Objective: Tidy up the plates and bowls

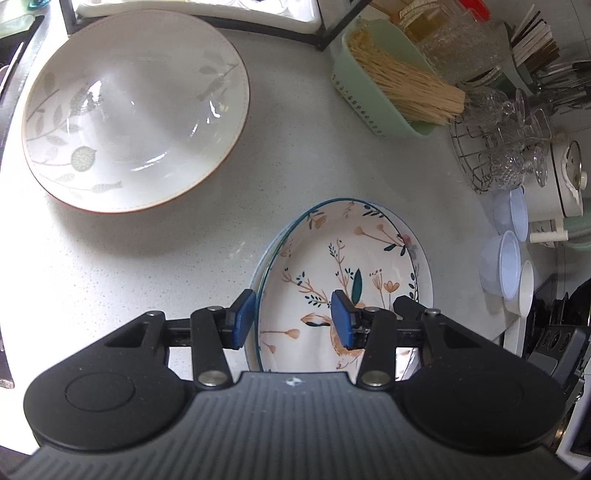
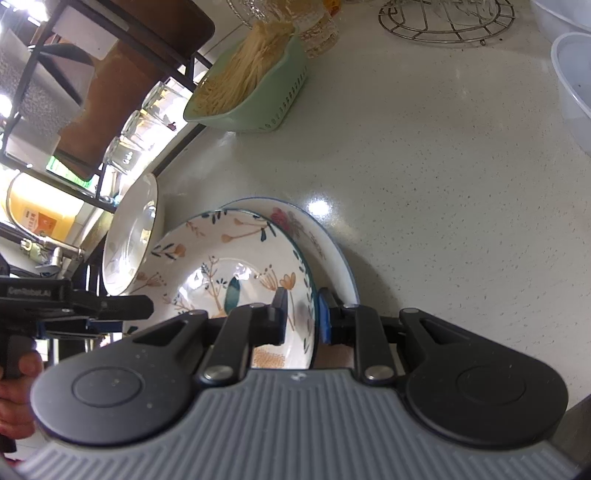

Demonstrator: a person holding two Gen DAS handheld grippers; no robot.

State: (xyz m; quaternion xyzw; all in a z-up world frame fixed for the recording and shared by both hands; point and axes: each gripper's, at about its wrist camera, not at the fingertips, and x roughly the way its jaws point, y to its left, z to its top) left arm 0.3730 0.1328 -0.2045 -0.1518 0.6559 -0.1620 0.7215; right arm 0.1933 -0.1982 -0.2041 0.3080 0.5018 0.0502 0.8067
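A floral plate (image 1: 332,258) with a teal rim lies nested on a blue-rimmed plate (image 1: 415,242) on the pale counter. My left gripper (image 1: 291,319) is open. Its blue pads stand apart on either side of the floral plate's near-left rim without pressing it. In the right wrist view the floral plate (image 2: 229,266) sits over the blue-rimmed plate (image 2: 314,236), and my right gripper (image 2: 303,317) is shut on the floral plate's right rim. A large white bowl (image 1: 136,110) with grey leaves rests at the far left and shows edge-on behind the plates (image 2: 133,236).
A green basket of dry noodles (image 1: 380,99) sits at the back. A wire rack with glassware (image 1: 498,155) and clear plastic bowls (image 1: 506,258) line the right side. A black shelf frame (image 1: 295,33) stands behind the large bowl. A hand (image 2: 18,387) holds the left gripper.
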